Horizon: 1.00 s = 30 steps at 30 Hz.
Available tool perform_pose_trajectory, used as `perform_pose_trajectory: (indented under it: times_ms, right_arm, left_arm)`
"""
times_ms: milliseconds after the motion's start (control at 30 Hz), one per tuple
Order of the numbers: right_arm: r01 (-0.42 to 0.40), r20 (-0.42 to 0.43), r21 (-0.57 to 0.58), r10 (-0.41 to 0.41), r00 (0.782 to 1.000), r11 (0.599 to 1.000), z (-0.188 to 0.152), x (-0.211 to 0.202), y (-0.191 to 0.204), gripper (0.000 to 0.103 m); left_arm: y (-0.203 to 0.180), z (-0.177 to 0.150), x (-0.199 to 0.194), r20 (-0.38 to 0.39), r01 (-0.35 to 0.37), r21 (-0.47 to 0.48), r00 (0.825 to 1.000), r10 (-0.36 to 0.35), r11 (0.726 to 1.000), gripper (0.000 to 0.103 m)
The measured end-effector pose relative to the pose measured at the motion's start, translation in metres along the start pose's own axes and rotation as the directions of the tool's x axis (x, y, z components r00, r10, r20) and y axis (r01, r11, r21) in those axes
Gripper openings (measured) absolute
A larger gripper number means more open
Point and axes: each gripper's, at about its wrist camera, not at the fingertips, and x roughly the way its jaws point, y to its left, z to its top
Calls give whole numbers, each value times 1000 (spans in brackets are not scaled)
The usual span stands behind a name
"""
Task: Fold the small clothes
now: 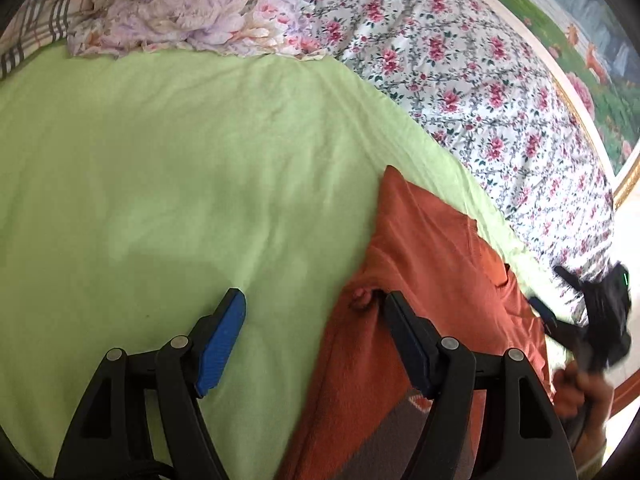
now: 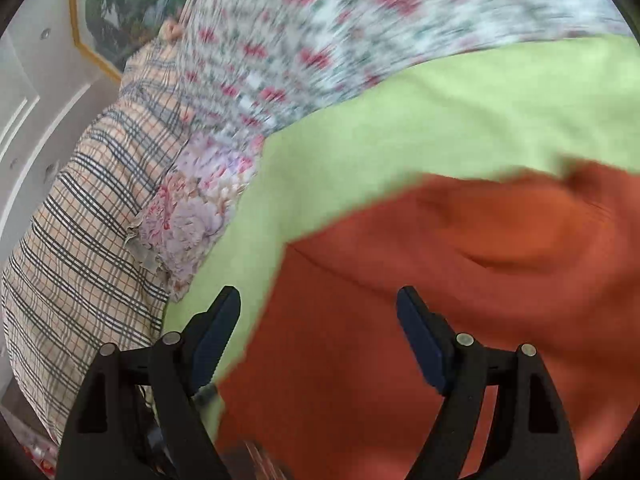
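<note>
both grippers, left gripper (image 1: 312,312) and right gripper (image 2: 318,308), spread wide, gripping nothing. better to pinch orange garment (image 1: 432,248) edges squarely before folding over green sheet (image 1: 160,160).

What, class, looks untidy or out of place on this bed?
The orange garment lies rumpled and unfolded on the green sheet, near its edge. A crumpled floral cloth is bunched at the sheet's far end. Both tongs, left and right, are open and hold nothing.
</note>
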Motion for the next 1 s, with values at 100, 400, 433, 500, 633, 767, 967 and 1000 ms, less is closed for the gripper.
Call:
perform_pose_trajectory:
  times_ms: [100,400,433,500,633,767,967,1000]
  right_arm:
    - [135,80,49,-138,987,990,-22,-63,-26,81]
    - [410,71,152,-424,903,899,-59,-148,-98,81]
    - [421,60,122,-430,901,899,-60,-143,-95,80]
    - [455,22,45,-456,890,890,-60,-130,-92,42]
    - [575,45,15,-575,817,818,-58,-133,-96,10]
    - [539,32,150,-549,835,829,-65,-165,-115,12]
    - [401,140,107,-413,900,910,-105,-224,-77,77]
    - [382,141,94,-392,909,920,-117,-232,-71,77]
  left_arm:
    - [-13,8,5,-36,-22,51,999,24,998,76]
    - [-55,13,45,-103,-222,266,961,257,938,76]
    - [-55,11,50,-108,-240,283,954,280,929,77]
    - [-55,10,50,-101,-253,294,951,293,922,79]
    - [-52,9,48,-106,-268,290,945,309,919,80]
    - [-51,-2,22,-137,-230,314,949,284,921,79]
    - [-15,-37,-45,-203,-86,272,968,145,958,79]
    - [-8,-44,-56,-211,-72,271,969,132,960,79]
